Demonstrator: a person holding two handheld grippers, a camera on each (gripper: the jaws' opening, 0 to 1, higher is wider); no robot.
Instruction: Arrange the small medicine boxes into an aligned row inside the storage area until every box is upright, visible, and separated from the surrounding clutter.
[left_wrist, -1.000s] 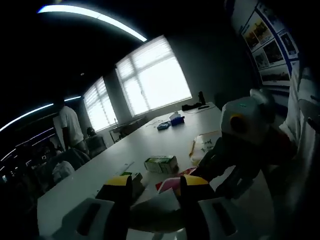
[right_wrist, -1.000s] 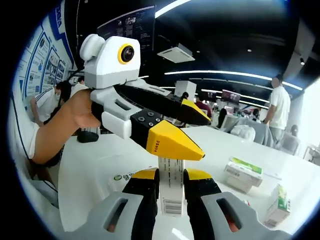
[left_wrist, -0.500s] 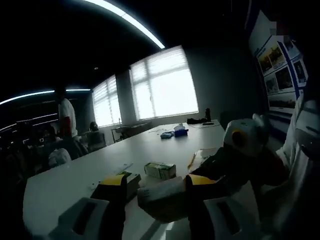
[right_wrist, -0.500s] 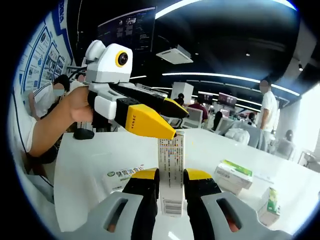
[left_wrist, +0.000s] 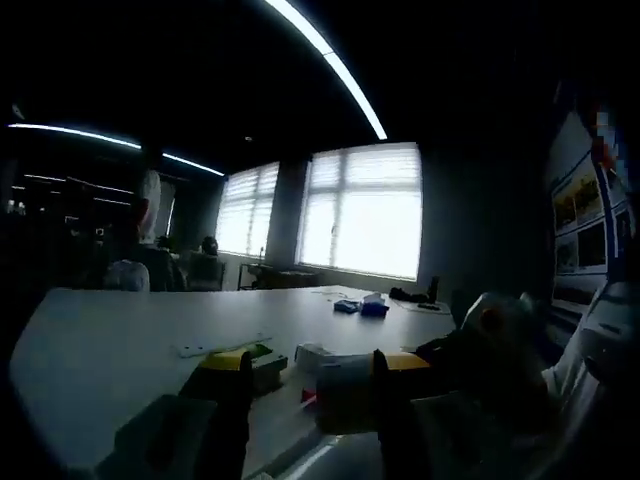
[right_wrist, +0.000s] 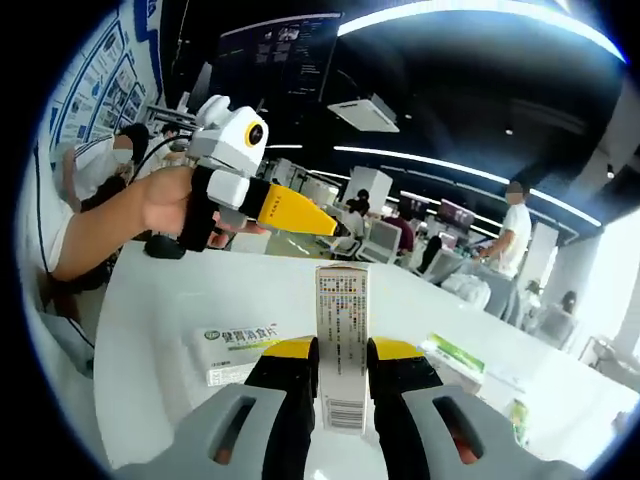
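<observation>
The right gripper (right_wrist: 335, 358) jaws clamp an upright barcoded box (right_wrist: 341, 345); beyond them, the left gripper (right_wrist: 300, 212) hovers with jaws together. The dark left gripper view shows a pale box (left_wrist: 342, 392) between its jaws; grip unclear.

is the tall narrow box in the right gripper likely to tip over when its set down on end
Probably, yes. The medicine box is tall and narrow, so its end footprint is small. It looks like thin card, likely light, so a nudge could topple it. The right gripper pinches its flat sides, so it may dent if squeezed.
</observation>
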